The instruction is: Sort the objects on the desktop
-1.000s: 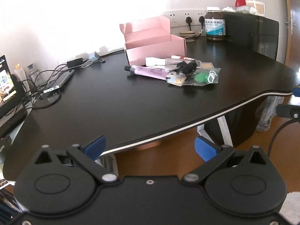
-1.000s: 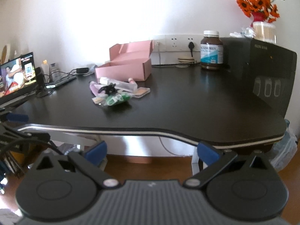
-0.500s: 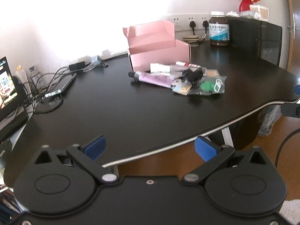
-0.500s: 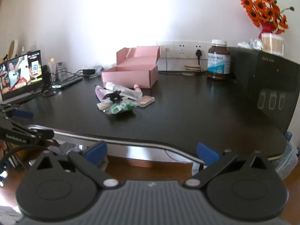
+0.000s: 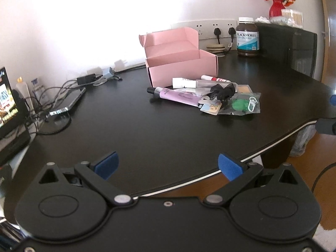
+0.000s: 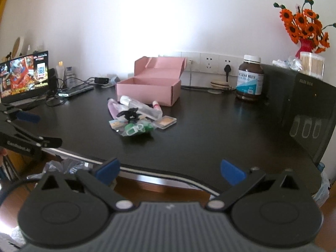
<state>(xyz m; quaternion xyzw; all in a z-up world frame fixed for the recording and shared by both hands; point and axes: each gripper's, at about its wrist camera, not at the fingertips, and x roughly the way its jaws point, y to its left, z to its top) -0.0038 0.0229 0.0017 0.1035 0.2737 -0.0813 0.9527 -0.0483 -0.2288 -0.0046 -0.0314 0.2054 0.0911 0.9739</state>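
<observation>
Nothing picked up yet. Left hand-held gripper (image 5: 167,163) and right hand-held gripper (image 6: 170,171) both spread wide, empty, at the worktop's (image 5: 147,130) front edge. Clutter pile (image 5: 208,96) sits mid-worktop, just in front of the open pink box (image 5: 181,65), probably its destination. Next: reach in, pinch one item.

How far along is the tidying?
Nothing looks sorted yet. The pink box sits open, apparently empty. The purple tube, black bow and green-item bag still lie piled in front of it. Both grippers are open, holding nothing.

Home desk (image 5: 168,130), flower vase (image 6: 304,46)
</observation>
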